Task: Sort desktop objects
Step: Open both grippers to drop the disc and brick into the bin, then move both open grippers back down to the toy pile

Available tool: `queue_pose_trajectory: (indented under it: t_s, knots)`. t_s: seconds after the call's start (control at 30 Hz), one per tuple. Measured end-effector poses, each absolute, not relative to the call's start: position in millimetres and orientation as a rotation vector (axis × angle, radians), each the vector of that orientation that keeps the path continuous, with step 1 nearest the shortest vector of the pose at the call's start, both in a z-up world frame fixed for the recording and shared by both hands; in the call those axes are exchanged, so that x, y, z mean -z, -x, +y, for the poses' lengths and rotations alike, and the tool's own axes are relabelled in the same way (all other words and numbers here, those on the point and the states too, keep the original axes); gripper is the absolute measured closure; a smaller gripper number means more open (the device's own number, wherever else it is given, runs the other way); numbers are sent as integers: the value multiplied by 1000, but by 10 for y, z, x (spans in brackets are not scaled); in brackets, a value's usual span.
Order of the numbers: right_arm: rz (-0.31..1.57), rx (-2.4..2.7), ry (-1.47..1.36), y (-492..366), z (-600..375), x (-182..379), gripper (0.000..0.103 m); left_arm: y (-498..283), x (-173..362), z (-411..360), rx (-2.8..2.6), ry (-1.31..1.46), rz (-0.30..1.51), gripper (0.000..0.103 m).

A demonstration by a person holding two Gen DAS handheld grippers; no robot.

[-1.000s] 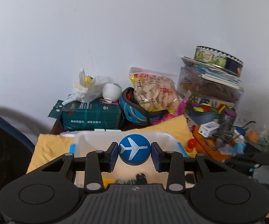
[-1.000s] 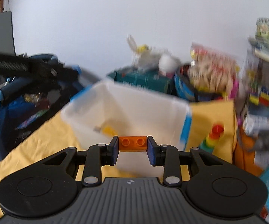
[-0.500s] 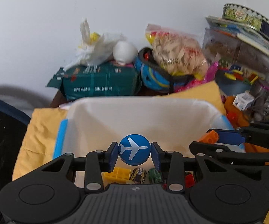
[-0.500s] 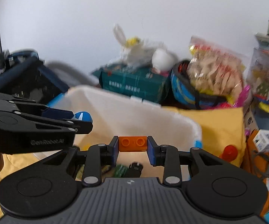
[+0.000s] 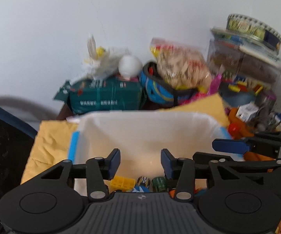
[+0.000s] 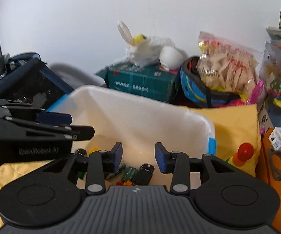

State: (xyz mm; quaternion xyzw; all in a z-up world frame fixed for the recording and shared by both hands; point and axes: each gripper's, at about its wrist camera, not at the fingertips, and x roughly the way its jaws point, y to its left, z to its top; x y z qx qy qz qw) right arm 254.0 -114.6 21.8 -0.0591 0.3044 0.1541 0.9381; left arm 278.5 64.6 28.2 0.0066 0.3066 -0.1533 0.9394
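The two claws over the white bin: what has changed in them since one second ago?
Both claws came over the white bin and their jaws have just been opening. The left claw let go of the blue airplane disc, and the right claw let go of the orange brick; nothing is between the jaws of either now. The bin, the yellow cloth and the clutter by the wall stayed in place.

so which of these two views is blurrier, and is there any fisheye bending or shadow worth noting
Left wrist view: clearly softer, motion blur smearing the green carton and the clear bag of pale snacks; the round printed tin bends near the edge. Right wrist view: sharper, with the carton's print lines distinct, though the translucent white plastic bin rim is soft; a grey shadow lies on the white wall.
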Motion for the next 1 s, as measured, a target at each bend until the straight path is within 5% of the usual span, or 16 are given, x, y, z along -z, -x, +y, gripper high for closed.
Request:
queue_pose_trajectory:
  t_s: [0.2, 0.47, 0.6, 1.0]
  knots:
    - [597, -353, 93, -2104, -1293, -312, 58, -2186, -421, 803, 302, -15, 565, 43]
    - [767, -353, 102, -1503, -1406, 214, 56, -1454, 153, 935, 288, -41, 764, 38]
    - [854, -371, 46, -1376, -1419, 397, 56, -1342, 476, 900, 296, -41, 899, 38]
    - [859, -412, 84, -1137, -1298, 454, 48, -1168, 470, 791, 309, -54, 886, 38]
